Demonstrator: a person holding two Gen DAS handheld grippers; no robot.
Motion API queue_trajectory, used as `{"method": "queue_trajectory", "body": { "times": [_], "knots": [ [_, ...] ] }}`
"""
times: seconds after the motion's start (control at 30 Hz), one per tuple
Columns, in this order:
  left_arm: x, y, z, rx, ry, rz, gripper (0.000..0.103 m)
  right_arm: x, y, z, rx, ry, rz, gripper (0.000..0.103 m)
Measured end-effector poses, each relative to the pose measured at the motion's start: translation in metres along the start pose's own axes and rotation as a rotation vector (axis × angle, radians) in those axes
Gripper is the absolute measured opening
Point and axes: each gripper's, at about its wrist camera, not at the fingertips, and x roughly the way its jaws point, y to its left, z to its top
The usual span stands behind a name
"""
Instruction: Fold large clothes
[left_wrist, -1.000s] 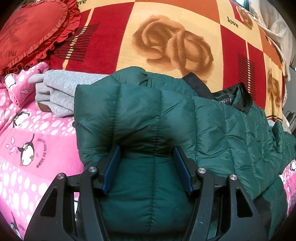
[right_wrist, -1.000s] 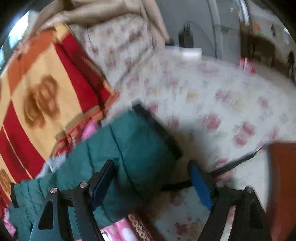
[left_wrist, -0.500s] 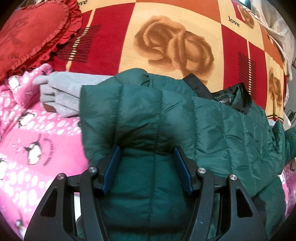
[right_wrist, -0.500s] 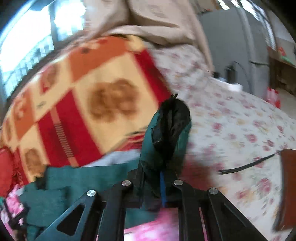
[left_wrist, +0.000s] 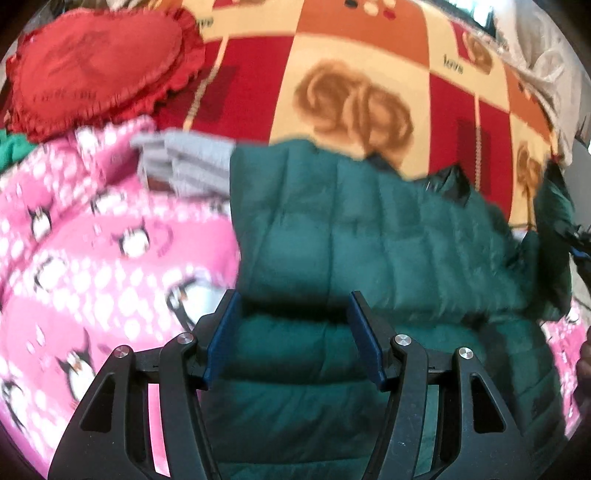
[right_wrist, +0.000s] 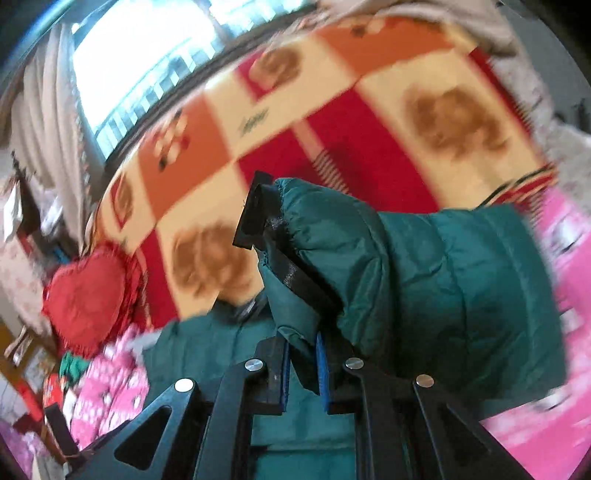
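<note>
Right hand-held gripper (right_wrist: 302, 363) swung leftward, clamped on green jacket (right_wrist: 424, 280) sleeve, left hand-held gripper (left_wrist: 293, 334) apparently gripping jacket bulk.

Left claw (left_wrist: 293, 334): two black skeletal arms with triangular cut-outs, each carrying round silver screw heads at the pivots. Fingers (left_wrist: 221, 339) are flat rectangular pads faced in dark blue, set on black mounts angled inward.

Right claw (right_wrist: 303, 373): same build, black linkage arms with triangular cut-outs and silver screw heads along the joints. Blue pad (right_wrist: 320, 373) faces show as narrow strips between black backing blocks. No cables or markings are legible on either one.
</note>
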Motion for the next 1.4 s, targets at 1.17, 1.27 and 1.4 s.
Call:
{"method": "queue_trajectory", "body": {
  "times": [1.17, 1.27, 1.4],
  "knots": [
    [0.025, -0.163, 0.053, 0.119, 0.047, -0.522, 0.059, -0.03, 0.0, -0.034, -0.327, 0.122, -0.317, 0.078],
    [0.044, -0.18, 0.065, 0.103, 0.071, -0.546, 0.059, -0.027, -0.005, -0.034, -0.307, 0.152, -0.316, 0.078],
    [0.077, -0.192, 0.064, 0.086, 0.158, -0.539, 0.063, -0.031, 0.0, -0.033, -0.321, 0.133, -0.299, 0.078]
  ]
}}
